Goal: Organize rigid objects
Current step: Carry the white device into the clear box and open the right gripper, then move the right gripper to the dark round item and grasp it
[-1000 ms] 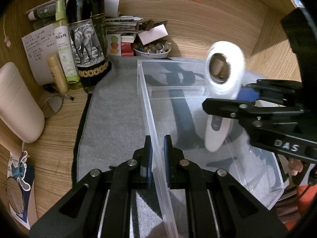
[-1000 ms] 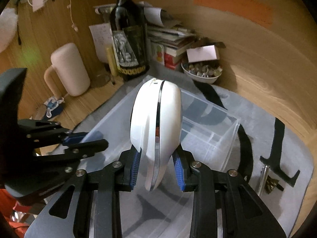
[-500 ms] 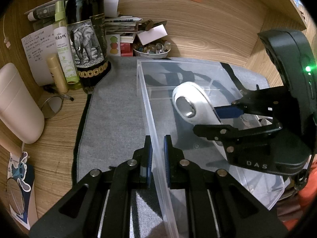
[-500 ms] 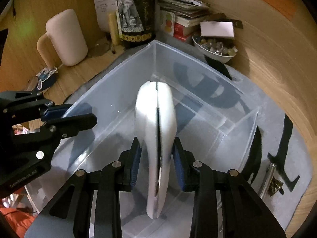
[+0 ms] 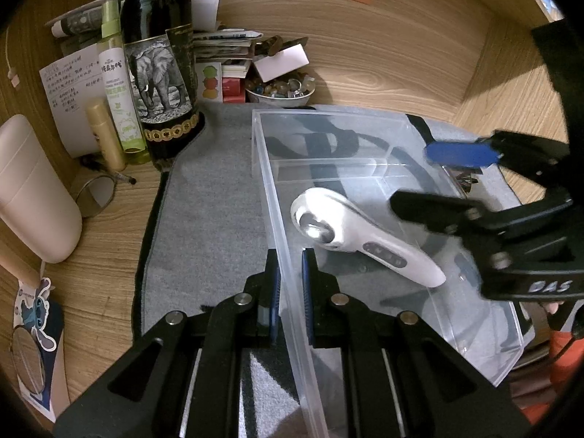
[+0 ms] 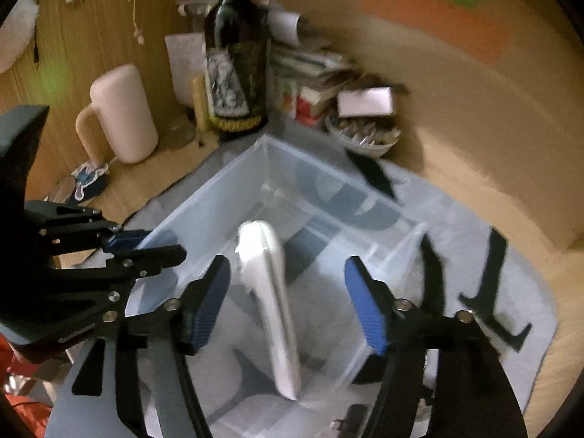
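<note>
A white handheld device (image 5: 365,241) lies on the floor of the clear bin's (image 5: 474,343) large compartment, its round head toward the divider and its handle toward the near end; in the blurred right wrist view it seems free of both fingers. The right gripper (image 6: 288,314) hangs above it with jaws spread wide and nothing between them, while the left gripper (image 5: 290,284) is closed on the bin's left wall. The bin sits on a grey mat (image 5: 211,204), with a dark bottle (image 5: 160,73) and a bowl (image 5: 279,93) behind.
</note>
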A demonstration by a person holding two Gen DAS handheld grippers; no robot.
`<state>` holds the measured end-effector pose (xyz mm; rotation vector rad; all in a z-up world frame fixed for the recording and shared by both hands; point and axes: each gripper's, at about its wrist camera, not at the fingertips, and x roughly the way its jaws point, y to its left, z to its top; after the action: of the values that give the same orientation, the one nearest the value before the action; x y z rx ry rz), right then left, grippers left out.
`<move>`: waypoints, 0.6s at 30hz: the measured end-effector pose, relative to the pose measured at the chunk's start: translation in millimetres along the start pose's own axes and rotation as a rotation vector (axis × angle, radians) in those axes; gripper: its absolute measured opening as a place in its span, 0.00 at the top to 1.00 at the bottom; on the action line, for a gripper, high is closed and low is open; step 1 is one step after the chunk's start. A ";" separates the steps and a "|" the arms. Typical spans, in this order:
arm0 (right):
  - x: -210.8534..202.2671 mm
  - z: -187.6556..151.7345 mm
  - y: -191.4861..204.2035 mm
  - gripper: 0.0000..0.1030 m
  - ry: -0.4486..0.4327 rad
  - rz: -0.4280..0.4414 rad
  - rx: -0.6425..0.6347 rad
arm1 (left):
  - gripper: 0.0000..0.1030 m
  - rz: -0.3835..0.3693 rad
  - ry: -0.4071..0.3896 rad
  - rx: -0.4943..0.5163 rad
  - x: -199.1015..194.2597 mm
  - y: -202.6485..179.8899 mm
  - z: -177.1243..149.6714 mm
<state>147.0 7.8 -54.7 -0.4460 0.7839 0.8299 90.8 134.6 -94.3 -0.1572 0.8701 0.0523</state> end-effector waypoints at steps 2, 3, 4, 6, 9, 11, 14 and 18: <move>-9.7 0.2 -3.0 0.30 -0.029 -0.021 0.006 | 0.89 0.001 -0.001 0.002 0.2 -0.4 0.0; -15.2 0.1 -5.7 0.30 -0.044 -0.032 0.012 | 0.89 0.002 -0.002 0.003 0.1 -0.8 -0.3; -20.1 0.3 -8.2 0.29 -0.055 -0.041 0.019 | 0.89 0.003 -0.003 0.004 -0.3 -1.2 -0.3; -31.3 -0.1 -15.2 0.29 -0.081 -0.066 0.040 | 0.89 0.005 -0.004 0.005 -0.7 -1.5 -0.5; -45.5 -3.4 -30.3 0.27 -0.115 -0.103 0.073 | 0.89 0.009 -0.003 0.004 -0.7 -2.1 -0.4; -54.9 -6.9 -45.6 0.22 -0.139 -0.135 0.106 | 0.89 0.012 -0.003 0.004 -0.6 -2.4 -0.2; -63.3 -12.5 -71.5 0.21 -0.152 -0.187 0.153 | 0.89 0.015 -0.003 0.002 -0.6 -3.1 0.1; -65.7 -22.5 -110.9 0.21 -0.138 -0.267 0.226 | 0.89 0.022 -0.003 0.003 -0.5 -4.3 0.1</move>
<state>196.9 -105.7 -12.7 -0.2808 0.6637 0.5111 91.1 130.3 -93.3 -0.1450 0.8686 0.0723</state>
